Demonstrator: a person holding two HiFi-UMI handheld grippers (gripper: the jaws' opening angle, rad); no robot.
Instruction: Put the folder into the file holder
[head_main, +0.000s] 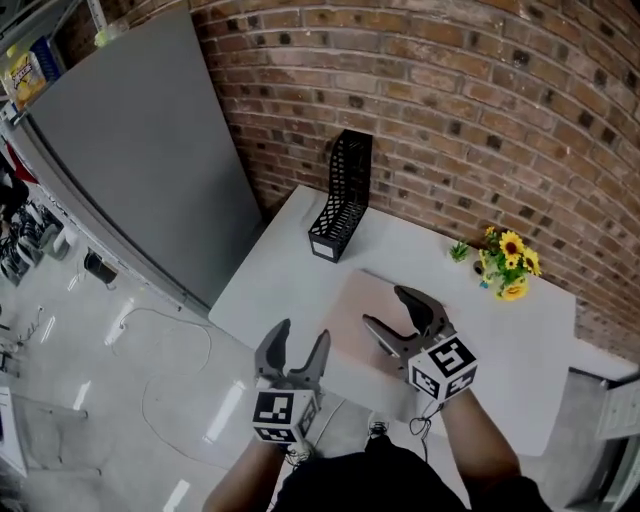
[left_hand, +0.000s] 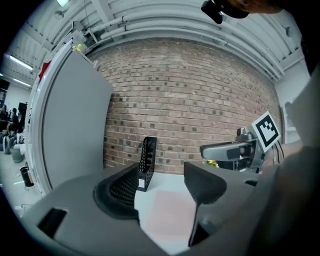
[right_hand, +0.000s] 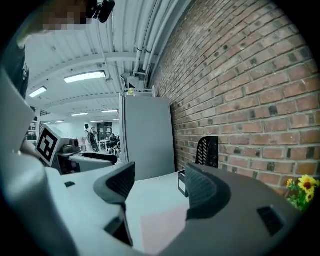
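A pale pink folder (head_main: 362, 312) lies flat on the white table (head_main: 300, 260). At the table's far end, by the brick wall, a black mesh file holder (head_main: 342, 195) stands upright and apart from the folder. My left gripper (head_main: 300, 335) hovers at the table's near edge, just left of the folder, open and holding nothing. My right gripper (head_main: 385, 307) hangs over the folder's near part, open too. In the left gripper view the folder (left_hand: 170, 210) shows between the jaws, with the holder (left_hand: 146, 162) beyond. The right gripper view shows the folder (right_hand: 162, 227) below the jaws and the holder (right_hand: 207, 152) at the wall.
A small bunch of yellow sunflowers (head_main: 508, 265) stands at the table's far right. A tall grey cabinet (head_main: 140, 150) rises to the left of the table. The brick wall (head_main: 450, 110) runs behind. A thin cable (head_main: 170, 360) lies on the floor at the left.
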